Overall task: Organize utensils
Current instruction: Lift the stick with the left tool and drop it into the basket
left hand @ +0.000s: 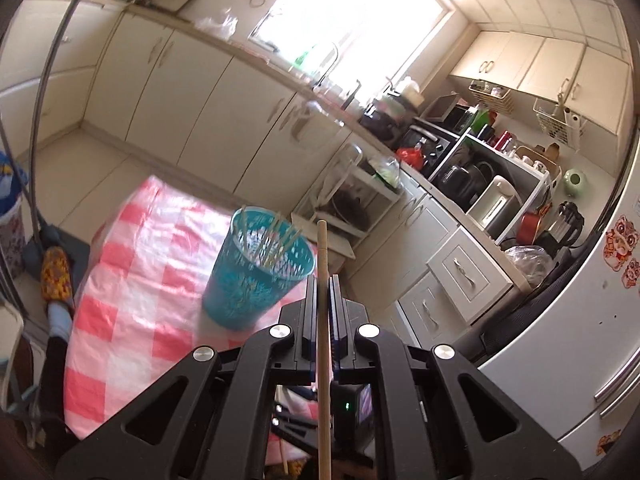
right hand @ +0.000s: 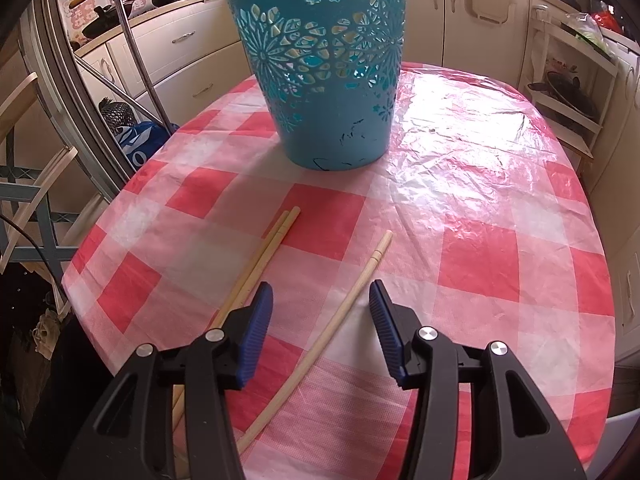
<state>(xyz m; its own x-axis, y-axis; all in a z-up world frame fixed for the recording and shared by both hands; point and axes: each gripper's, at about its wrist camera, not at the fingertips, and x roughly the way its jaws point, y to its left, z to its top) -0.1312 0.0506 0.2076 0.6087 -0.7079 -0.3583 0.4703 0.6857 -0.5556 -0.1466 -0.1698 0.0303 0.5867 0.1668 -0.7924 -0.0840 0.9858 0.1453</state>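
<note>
A teal perforated basket (left hand: 256,268) stands on the red-and-white checked table (left hand: 132,280) and holds several wooden chopsticks (left hand: 276,246). My left gripper (left hand: 322,280) is shut on one chopstick (left hand: 322,340) and holds it high above the table, just right of the basket's rim. In the right wrist view the basket (right hand: 324,64) stands at the far middle. My right gripper (right hand: 320,300) is open low over the table. One chopstick (right hand: 340,312) lies between its fingers. A pair of chopsticks (right hand: 264,256) lies by the left finger.
Kitchen cabinets and a crowded counter (left hand: 460,184) run behind the table. A white fridge (left hand: 580,340) stands at right. A wooden chair (right hand: 32,200) and metal poles (right hand: 136,56) are left of the table. A white shelf cart (right hand: 572,80) stands at far right.
</note>
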